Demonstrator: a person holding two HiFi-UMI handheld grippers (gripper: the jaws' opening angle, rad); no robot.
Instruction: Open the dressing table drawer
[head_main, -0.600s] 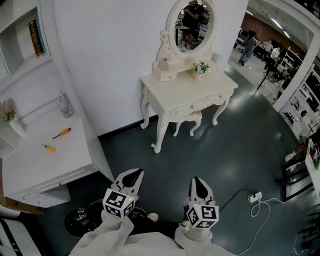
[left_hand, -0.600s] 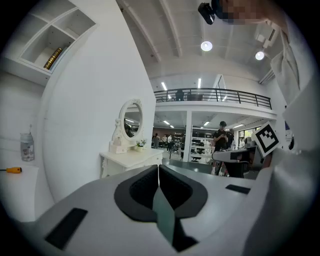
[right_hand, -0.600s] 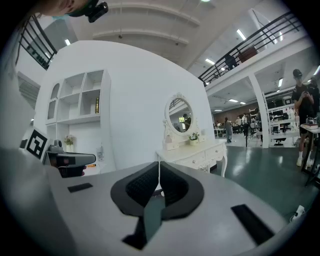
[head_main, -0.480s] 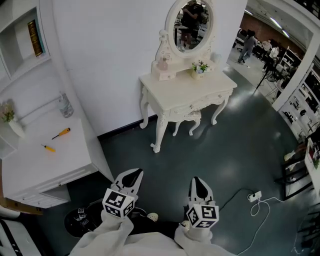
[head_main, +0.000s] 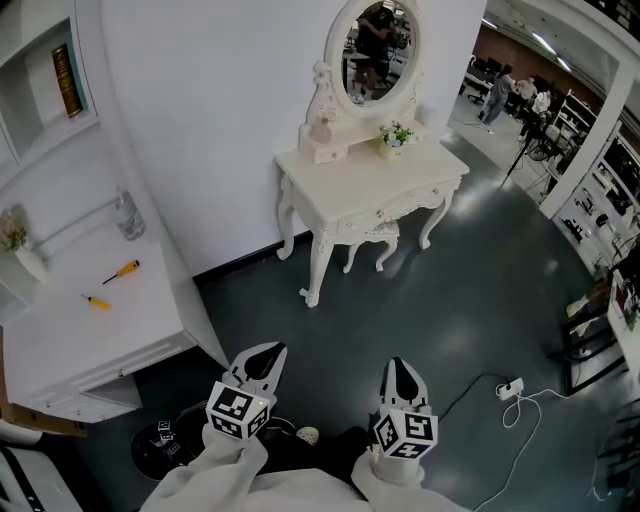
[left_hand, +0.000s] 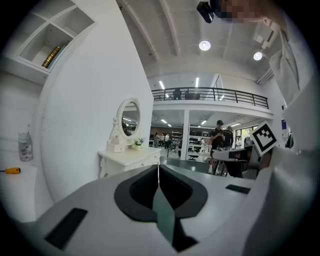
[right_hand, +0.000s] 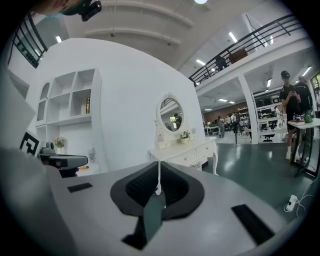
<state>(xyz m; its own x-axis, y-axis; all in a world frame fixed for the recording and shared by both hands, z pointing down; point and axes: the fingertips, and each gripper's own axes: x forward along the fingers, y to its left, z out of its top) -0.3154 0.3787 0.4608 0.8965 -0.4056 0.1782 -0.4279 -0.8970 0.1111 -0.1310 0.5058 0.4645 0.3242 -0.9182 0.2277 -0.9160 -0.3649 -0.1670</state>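
Note:
The cream dressing table stands against the white wall across the dark floor, with an oval mirror on top. Its drawer in the front apron is closed. My left gripper and right gripper are held low in front of me, far short of the table, both shut and empty. In the left gripper view the table lies beyond the shut left gripper. In the right gripper view the drawer fronts face me past the shut right gripper.
A stool sits tucked under the dressing table. A white desk at the left carries two screwdrivers and a bottle. A power strip with cable lies on the floor at right. People stand in the far hall.
The head view has shifted slightly, so the dressing table sits a little further left in the picture. Both grippers stay shut and low in front of me.

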